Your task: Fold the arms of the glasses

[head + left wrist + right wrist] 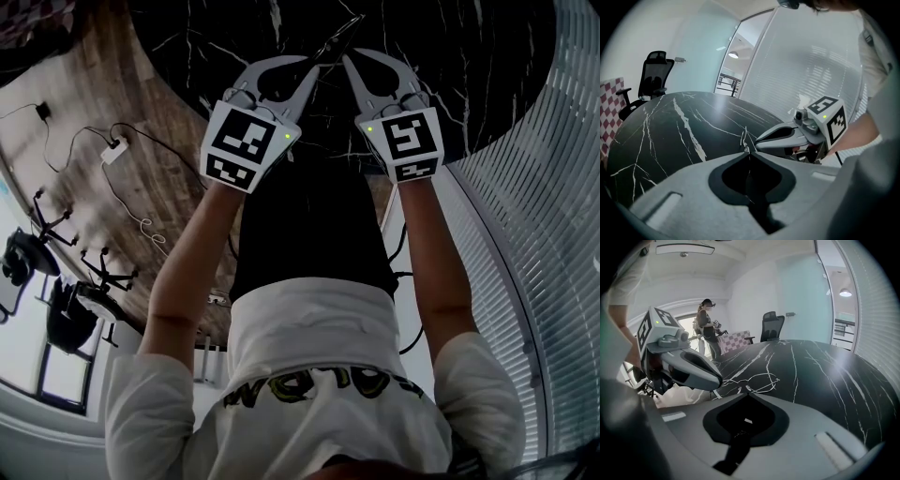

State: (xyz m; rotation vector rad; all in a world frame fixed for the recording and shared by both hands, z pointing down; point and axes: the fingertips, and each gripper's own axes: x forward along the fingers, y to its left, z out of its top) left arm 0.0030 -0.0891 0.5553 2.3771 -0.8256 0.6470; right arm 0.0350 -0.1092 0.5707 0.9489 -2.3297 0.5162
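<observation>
Glasses of thin wire are seen low over the black, white-veined desk, near the edge that faces the person, at the spot where both hand-held grippers meet. The left hand-held gripper is clenched, and a thin piece of the wire frame is pinched at its tips and stands up from them. The right hand-held gripper is also clenched, jaw against jaw, with its tips set just beside the frame; whether any wire is caught between them cannot be told. In the head view, the two sets of tips are angled toward each other, and a fine wire is traced upward from the gap between them. An office chair is placed at the far side of the desk, and a person is seen standing beyond it. Cables are strewn on the wooden floor.
</observation>
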